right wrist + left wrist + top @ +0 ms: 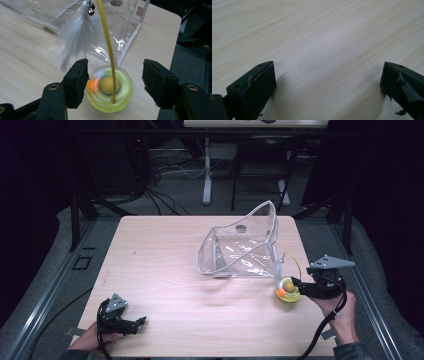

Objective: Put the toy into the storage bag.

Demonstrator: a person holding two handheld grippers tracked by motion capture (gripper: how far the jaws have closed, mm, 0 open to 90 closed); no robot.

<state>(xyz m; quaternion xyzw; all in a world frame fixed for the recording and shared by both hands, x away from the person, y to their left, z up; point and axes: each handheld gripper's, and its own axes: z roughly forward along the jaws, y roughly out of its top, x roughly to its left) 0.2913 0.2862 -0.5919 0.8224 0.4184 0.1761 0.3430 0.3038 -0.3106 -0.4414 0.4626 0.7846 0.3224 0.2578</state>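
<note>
Right gripper [116,63]: jaws apart, not clamped on anything. Sitting directly between them on the table [165,265], low and a little toward the left jaw: the round toy base [110,95]. Left pad touching or almost touching its rim by the orange ball [93,85]; right pad clearly apart from it.

Long axis of the toy upright: a thin yellow wand [106,37] rising from the base, away from the jaws, with a soft white feather [75,32] and a small bell [91,8] hanging near its top.

Base of glossy yellow-green plastic, a flat disc, probably slippery.

Just beyond it, a clear soft plastic pouch [240,247], mouth open.

Left gripper [328,65]: jaws wide apart over bare wood, well apart from the toy.
</note>
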